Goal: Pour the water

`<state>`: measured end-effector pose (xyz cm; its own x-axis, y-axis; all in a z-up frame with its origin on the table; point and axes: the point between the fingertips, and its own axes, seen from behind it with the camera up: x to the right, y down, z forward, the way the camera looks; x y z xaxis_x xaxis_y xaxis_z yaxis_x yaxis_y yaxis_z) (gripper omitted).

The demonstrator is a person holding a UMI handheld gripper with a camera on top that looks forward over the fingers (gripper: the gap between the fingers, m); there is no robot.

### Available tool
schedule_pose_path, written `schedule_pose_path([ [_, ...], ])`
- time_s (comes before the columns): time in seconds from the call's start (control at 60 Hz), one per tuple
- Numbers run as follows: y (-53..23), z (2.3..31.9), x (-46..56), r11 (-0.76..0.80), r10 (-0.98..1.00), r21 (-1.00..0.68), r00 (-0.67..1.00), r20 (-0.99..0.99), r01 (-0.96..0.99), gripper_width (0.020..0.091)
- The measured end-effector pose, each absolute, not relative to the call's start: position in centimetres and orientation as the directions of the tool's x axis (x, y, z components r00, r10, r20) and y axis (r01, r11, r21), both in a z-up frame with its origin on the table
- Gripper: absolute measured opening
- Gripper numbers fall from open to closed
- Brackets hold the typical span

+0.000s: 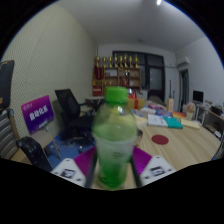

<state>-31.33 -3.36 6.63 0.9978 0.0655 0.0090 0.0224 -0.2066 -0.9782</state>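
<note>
Jaws pinching green-capped bottle, held upright above counter. Cap looks on; tilting now pours nothing. Thin, squeezable walls risk slip or crush mid-tilt.

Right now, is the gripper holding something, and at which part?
Yes. The gripper holds the clear bottle with a green cap by its lower body, a finger pad pressing on each side.

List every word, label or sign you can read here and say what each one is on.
None can be read.
Purple sign on the wall behind the chairs: white characters, too blurred to read.
Bottle between the gripper fingers: no readable label.
Items on the red shelf: too small to read.
</note>
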Motion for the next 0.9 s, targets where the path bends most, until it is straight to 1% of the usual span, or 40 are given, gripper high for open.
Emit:
schedule_pose_path([
  [0.017, -3.2, 6.2, -31.2, -0.218, 0.067, -0.976, 0.998, 0.014, 0.028, 0.0527],
  [0.1, -2.3, 6.6, -31.9, -0.169, 0.098, -0.985, 0.995, 0.024, 0.040, 0.0510],
  [0.117, -2.3, 6.8, -32.1, -0.156, 0.109, -0.986, 0.993, 0.036, 0.053, 0.0497],
  [0.2, -1.9, 6.7, -32.5, -0.126, 0.143, -0.988, 0.987, 0.070, 0.088, 0.0494],
  [0.267, -1.6, 6.3, -33.4, -0.152, 0.185, -0.985, 0.981, 0.056, 0.085, 0.0499],
  [0.283, -1.5, 6.2, -33.6, -0.167, 0.192, -0.983, 0.980, 0.047, 0.080, 0.0477],
  [0.317, -1.2, 6.2, -33.9, -0.199, 0.207, -0.977, 0.978, 0.031, 0.073, 0.0475],
  [0.367, -0.5, 6.5, -34.5, -0.239, 0.229, -0.969, 0.973, 0.014, 0.071, 0.0439],
  [0.417, 0.6, 7.7, -35.3, -0.242, 0.232, -0.970, 0.971, -0.055, 0.003, 0.0438],
  [0.433, 0.9, 8.4, -35.5, -0.248, 0.228, -0.968, 0.969, -0.096, -0.037, 0.0420],
  [0.5, 2.3, 10.1, -36.6, -0.319, 0.187, -0.905, 0.917, -0.352, -0.283, 0.0413],
  [0.55, 3.5, 11.4, -38.2, -0.379, 0.127, -0.779, 0.805, -0.579, -0.500, 0.0413],
  [0.567, 4.3, 10.6, -37.8, -0.400, 0.132, -0.728, 0.751, -0.647, -0.557, 0.0414],
  [0.65, 5.6, 11.8, -38.7, -0.479, -0.006, -0.368, 0.422, -0.907, -0.797, 0.0413],
  [0.667, 5.3, 12.8, -40.1, -0.473, -0.065, -0.274, 0.343, -0.937, -0.837, 0.0411],
  [0.683, 6.7, 12.0, -39.4, -0.482, -0.063, -0.203, 0.264, -0.962, -0.852, 0.0410],
  [0.733, 6.8, 13.3, -40.1, -0.503, -0.142, 0.063, 0.011, -0.990, -0.862, 0.0415],
  [0.783, 6.7, 14.2, -40.5, -0.498, -0.216, 0.290, -0.207, -0.954, -0.817, 0.0415],
  [0.8, 6.6, 14.3, -40.4, -0.495, -0.227, 0.341, -0.260, -0.939, -0.799, 0.0414],
  [0.817, 5.2, 15.7, -41.3, -0.483, -0.252, 0.391, -0.303, -0.919, -0.784, 0.0416],
  [0.833, 6.8, 15.8, -41.8, -0.456, -0.278, 0.438, -0.344, -0.897, -0.775, 0.0415],
  [0.85, 7.9, 14.6, -40.8, -0.480, -0.252, 0.439, -0.359, -0.898, -0.760, 0.0413],
  [0.9, 8.3, 14.8, -40.5, -0.478, -0.249, 0.475, -0.404, -0.880, -0.739, 0.0414],
])
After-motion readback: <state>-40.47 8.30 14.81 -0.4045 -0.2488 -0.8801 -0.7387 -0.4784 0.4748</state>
